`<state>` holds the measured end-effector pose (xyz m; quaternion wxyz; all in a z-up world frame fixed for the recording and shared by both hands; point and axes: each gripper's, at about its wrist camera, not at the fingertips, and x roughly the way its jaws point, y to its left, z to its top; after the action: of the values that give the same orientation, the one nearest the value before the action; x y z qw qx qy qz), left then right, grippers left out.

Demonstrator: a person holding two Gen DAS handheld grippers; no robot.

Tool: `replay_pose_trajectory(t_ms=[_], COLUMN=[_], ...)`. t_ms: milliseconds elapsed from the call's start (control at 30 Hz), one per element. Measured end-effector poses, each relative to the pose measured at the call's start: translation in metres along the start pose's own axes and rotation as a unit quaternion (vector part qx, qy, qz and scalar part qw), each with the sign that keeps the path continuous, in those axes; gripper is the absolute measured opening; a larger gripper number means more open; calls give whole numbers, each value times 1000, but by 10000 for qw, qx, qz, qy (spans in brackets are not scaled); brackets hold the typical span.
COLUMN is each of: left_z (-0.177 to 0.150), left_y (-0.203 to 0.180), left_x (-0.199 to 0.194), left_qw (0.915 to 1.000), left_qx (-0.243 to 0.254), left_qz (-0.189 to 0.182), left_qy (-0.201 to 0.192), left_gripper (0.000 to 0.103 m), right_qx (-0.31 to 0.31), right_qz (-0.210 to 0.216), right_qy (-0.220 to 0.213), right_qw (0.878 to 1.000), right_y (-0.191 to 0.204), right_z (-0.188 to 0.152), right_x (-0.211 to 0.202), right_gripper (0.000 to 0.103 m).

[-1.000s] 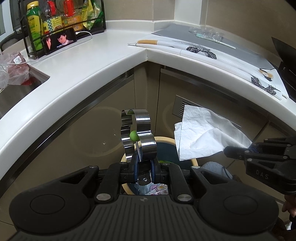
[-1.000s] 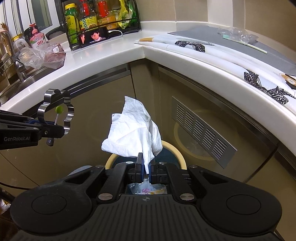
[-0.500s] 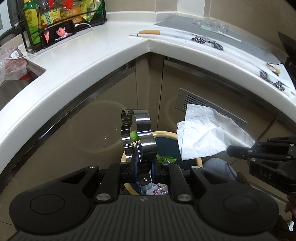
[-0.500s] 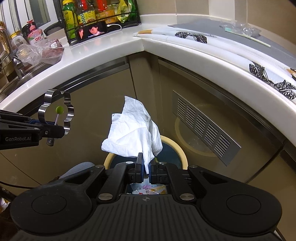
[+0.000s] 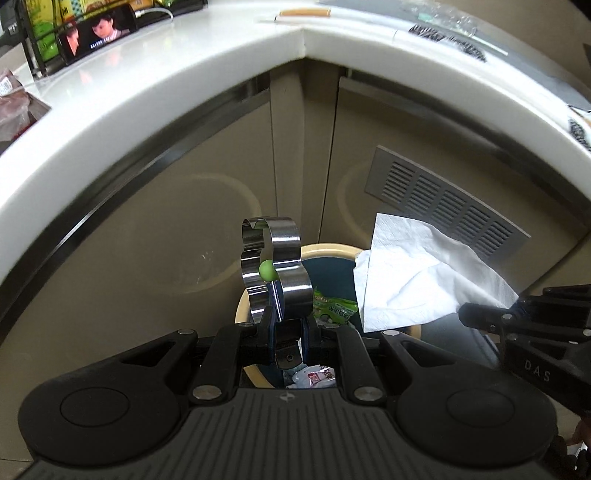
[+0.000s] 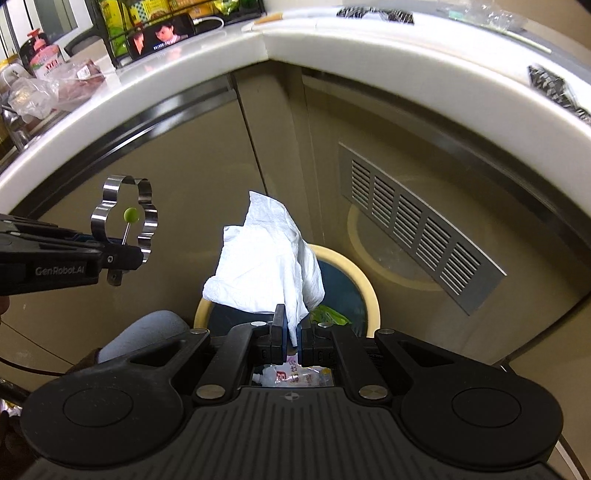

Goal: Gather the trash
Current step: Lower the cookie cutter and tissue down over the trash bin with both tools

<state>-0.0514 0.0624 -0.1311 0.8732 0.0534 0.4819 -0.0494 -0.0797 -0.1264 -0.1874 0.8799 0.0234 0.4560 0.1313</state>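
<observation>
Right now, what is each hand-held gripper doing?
Left hand-held gripper: closed on the metal mold.
Right hand-held gripper: closed on the tissue.

White corner worktop [image 5: 207, 122] curved overhead, glossy under indoor light. Below stood beige cabinet doors [image 6: 192, 177] with a dark metal strip along the top. Grey slatted vent [image 6: 417, 221] set in the right-hand door. Black wire rack [image 6: 177, 14] with bottles and a lit phone screen [image 5: 99, 31] sat far back.

tissue [image 6: 266, 258] above bin [image 6: 371, 291] | ring mold [image 6: 125, 218] left of tissue
</observation>
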Motion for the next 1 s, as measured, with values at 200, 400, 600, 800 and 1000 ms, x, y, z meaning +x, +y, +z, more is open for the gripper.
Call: replay_pose_trajectory(t_ms=[200,400,600,800,1000], left_z=[3,1,-2,-5,-4], left_y=[-3,-5,-10,-14,-19], left_x=[31,59,87,109,129], left_qw=[9998,9991,9975,9954,9930], left_qx=[54,142,272,328,353], left_qz=[1,38,138,163,228], left_qy=[215,405,632,884,1108], left_gripper=[14,14,14,14,14], right_qx=[-5,85,202,271,243], right_qz=[-108,-258,-367,-404,-433], right_qy=[243,404,592,781,942], right_qw=[9996,9988,9974,9958,9943], right_y=[0,-1,-3,-4,-1], right_z=[4,10,10,12,16], right_x=[29,60,86,109,129], right_gripper=[5,5,6,6,6])
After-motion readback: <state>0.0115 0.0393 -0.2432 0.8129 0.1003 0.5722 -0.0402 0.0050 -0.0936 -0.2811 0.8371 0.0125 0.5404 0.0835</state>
